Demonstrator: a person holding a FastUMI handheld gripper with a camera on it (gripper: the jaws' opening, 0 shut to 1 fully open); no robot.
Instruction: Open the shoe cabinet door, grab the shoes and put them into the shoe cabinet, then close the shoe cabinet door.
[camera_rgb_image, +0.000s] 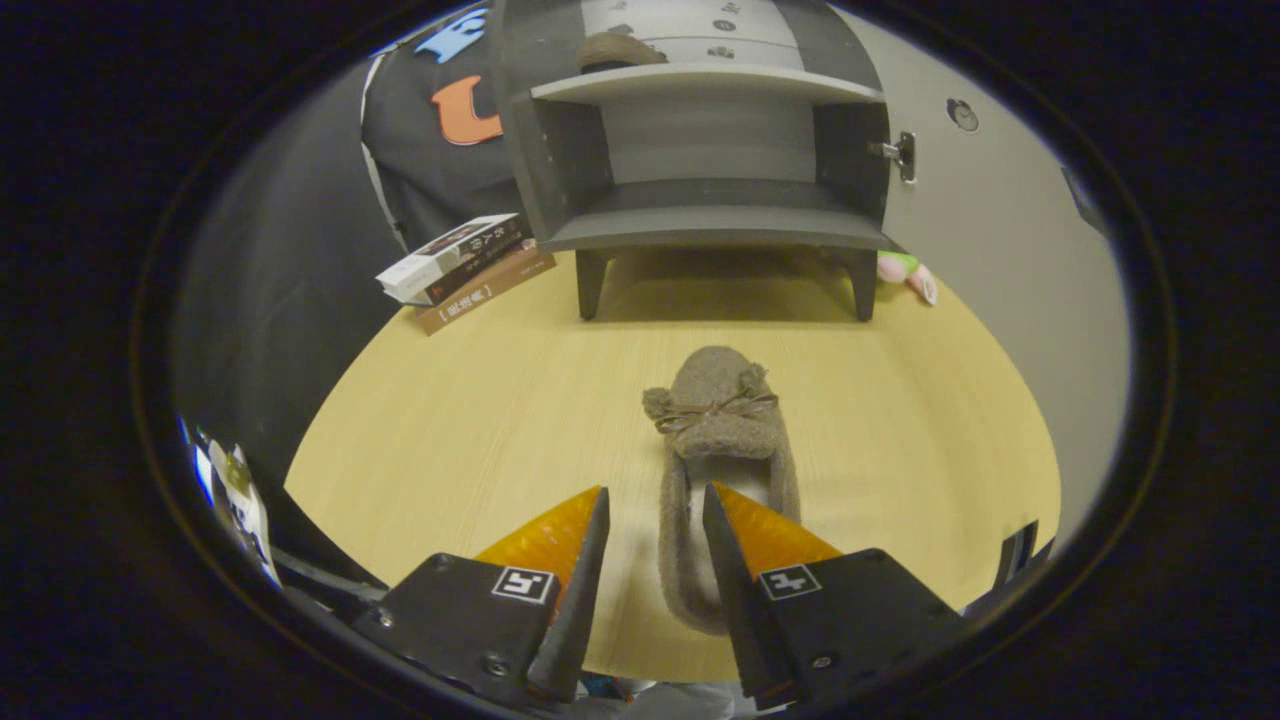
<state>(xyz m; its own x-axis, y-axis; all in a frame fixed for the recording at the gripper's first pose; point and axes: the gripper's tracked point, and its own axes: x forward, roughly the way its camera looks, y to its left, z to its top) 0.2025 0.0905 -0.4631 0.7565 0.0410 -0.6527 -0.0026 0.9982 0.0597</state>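
Note:
A fuzzy brown slipper (718, 410) with a small bow lies on the wooden table (450, 440), toe pointing toward the cabinet. My gripper (655, 490) is open and low over the slipper's heel end. The slipper's left side wall runs between the fingers, and the right finger sits over the slipper's opening; neither finger presses on the slipper. Beyond the slipper stands the grey shoe cabinet (700, 150) with its door (1000, 220) swung open to the right. A second brown slipper (618, 50) rests on the cabinet's upper shelf. The lower shelf (715, 225) is bare.
A stack of books (460, 265) lies left of the cabinet's legs. A small pink and green soft toy (908, 272) sits by the cabinet's right leg, against the open door. Bare tabletop stretches between the slipper and the cabinet.

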